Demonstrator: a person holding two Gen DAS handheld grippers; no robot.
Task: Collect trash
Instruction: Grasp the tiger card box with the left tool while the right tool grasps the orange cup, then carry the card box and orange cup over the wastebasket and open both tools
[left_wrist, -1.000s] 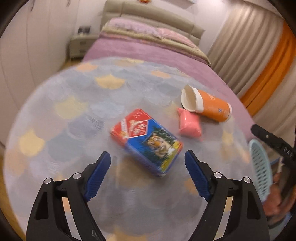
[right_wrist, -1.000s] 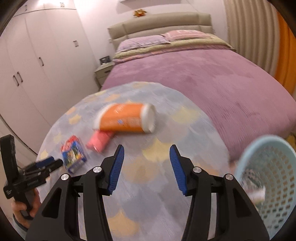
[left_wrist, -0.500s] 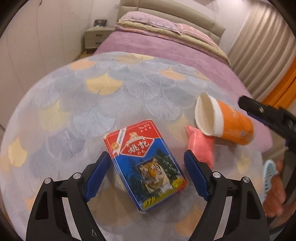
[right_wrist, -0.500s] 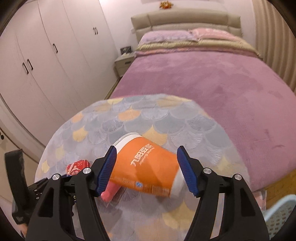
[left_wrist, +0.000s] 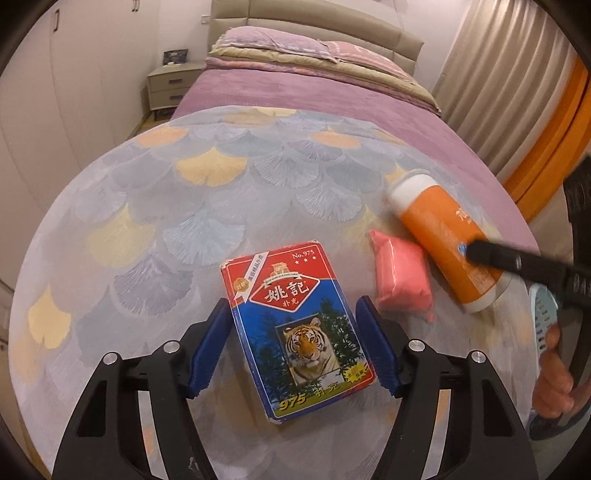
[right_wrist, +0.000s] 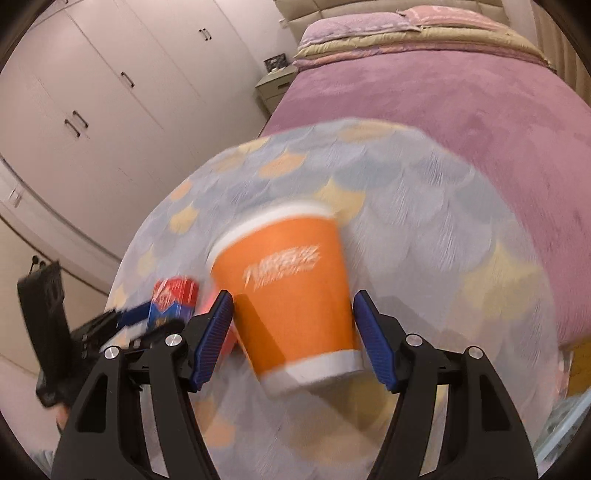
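Note:
A red and blue card box with a tiger picture (left_wrist: 295, 325) lies flat on the round patterned table (left_wrist: 155, 206). My left gripper (left_wrist: 295, 343) is open, its blue pads on either side of the box. An orange paper cup (right_wrist: 295, 299) lies on its side on the table; my right gripper (right_wrist: 293, 339) is open around it, pads beside its walls. The cup also shows in the left wrist view (left_wrist: 443, 236), with a pink packet (left_wrist: 400, 273) beside it. The card box (right_wrist: 171, 302) shows at the left of the right wrist view.
A purple bed (left_wrist: 295, 88) stands behind the table, with a nightstand (left_wrist: 170, 85) at its left. White wardrobes (right_wrist: 110, 92) line the left wall. A light blue perforated basket (left_wrist: 543, 317) is at the right, below the table's edge. Curtains (left_wrist: 517, 85) hang at the right.
Both grippers have moved forward. The card box now sits between the left pads, and the cup sits between the right pads. The right wrist view has turned away from the basket.

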